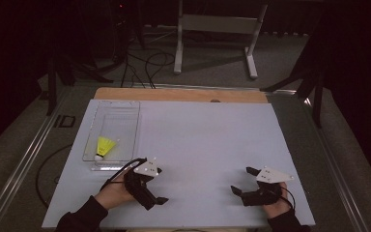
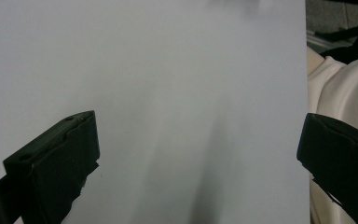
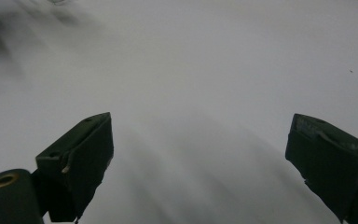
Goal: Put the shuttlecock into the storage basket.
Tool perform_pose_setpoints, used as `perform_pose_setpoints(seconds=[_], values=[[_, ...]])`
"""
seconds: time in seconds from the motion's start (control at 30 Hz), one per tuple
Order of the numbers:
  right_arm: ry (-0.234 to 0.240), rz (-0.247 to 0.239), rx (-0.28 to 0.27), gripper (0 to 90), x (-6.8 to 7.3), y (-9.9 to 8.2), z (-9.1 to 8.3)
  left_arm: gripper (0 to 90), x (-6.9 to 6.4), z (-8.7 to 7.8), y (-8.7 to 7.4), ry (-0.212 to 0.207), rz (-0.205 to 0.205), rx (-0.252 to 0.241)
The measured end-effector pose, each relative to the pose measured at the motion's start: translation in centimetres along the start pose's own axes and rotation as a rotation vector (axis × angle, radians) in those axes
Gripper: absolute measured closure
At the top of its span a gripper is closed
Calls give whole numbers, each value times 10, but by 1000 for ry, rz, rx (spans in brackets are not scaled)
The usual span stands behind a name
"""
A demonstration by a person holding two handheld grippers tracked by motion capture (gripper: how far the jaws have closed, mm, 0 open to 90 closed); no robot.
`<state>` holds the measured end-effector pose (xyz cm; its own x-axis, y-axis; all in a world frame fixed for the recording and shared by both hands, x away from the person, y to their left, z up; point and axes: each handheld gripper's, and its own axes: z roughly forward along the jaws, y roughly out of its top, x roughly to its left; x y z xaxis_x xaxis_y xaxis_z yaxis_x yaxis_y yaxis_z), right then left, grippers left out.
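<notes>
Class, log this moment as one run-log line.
left gripper: open, empty | right gripper: open, empty | shuttlecock: lying in clear tray | both grippers over white board

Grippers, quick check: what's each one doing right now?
Left gripper: open, holding nothing, over the white board.
Right gripper: open, holding nothing.

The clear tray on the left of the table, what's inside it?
In the clear tray, one yellow shuttlecock lies at the near end, white cork toward the person. The rest looks bare. Both tools, left and right, are open and hold nothing.
</notes>
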<state>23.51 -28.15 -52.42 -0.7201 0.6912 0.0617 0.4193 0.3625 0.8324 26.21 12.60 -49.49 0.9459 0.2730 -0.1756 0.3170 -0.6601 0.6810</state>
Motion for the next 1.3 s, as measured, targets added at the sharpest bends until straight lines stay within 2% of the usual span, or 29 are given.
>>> perform_pose_setpoints(seconds=[0.13,0.2,0.4,0.47,0.83,1.17,1.3], values=[[1,-2,1,79,0,0,0,0,-2,-2,-10,-5,-8,-21],[2,-2,0,79,0,0,1,0,-4,-3,-15,5,-12,-53],[4,-5,3,79,0,0,1,0,-4,-6,-27,17,-31,-51],[6,-3,1,79,0,0,0,0,-4,-8,-31,15,-49,-60],[5,-3,4,79,0,0,0,1,-4,-23,-58,65,-124,-65],[6,-7,1,79,0,-1,1,1,-4,-38,-72,119,-182,-110],[7,-8,3,79,0,0,0,1,-5,-41,-77,132,-193,-118]])
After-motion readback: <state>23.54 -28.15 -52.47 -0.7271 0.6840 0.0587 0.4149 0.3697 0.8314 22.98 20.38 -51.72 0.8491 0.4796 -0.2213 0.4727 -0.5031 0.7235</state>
